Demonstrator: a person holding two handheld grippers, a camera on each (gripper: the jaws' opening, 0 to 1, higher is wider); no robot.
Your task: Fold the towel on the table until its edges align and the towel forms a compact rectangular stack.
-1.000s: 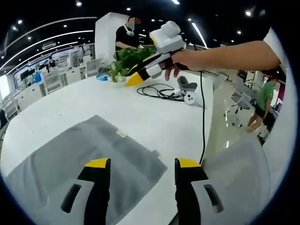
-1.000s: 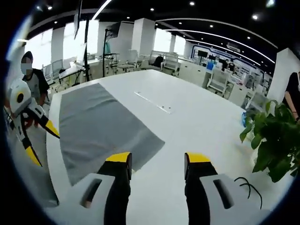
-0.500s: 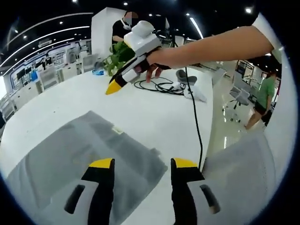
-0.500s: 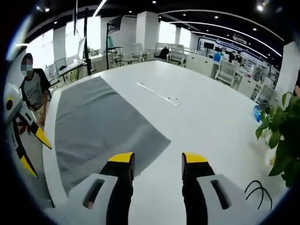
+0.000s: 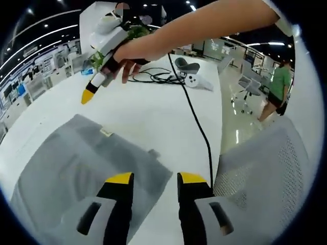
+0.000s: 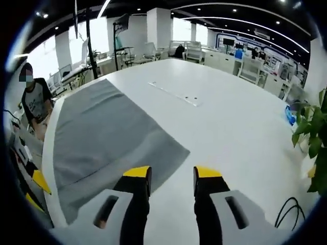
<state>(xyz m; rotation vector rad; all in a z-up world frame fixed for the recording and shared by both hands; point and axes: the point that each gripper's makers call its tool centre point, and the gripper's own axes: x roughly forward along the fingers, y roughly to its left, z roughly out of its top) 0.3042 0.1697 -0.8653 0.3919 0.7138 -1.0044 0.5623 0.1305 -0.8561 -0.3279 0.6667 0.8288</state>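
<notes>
A grey towel (image 5: 76,168) lies flat and spread on the white table (image 5: 148,117). My left gripper (image 5: 156,179) hovers open at the towel's near right corner by the table edge, nothing between its yellow tips. In the right gripper view the towel (image 6: 107,138) stretches away to the left, and my right gripper (image 6: 172,173) is open just short of its pointed corner. A hand holds the right gripper (image 5: 88,95) above the towel's far side, tip angled down. The left gripper (image 6: 36,191) peeks in at the left edge.
A black cable (image 5: 196,127) runs across the table past a white device (image 5: 196,81). A potted plant (image 6: 312,138) stands on the far side. A grey mesh chair (image 5: 260,184) sits off the table edge. A person (image 6: 33,99) sits beyond the table.
Both pairs of jaws have drawn closer together. The right gripper has swung left and down towards the towel's far side. Both cameras have moved nearer the towel's corners.
</notes>
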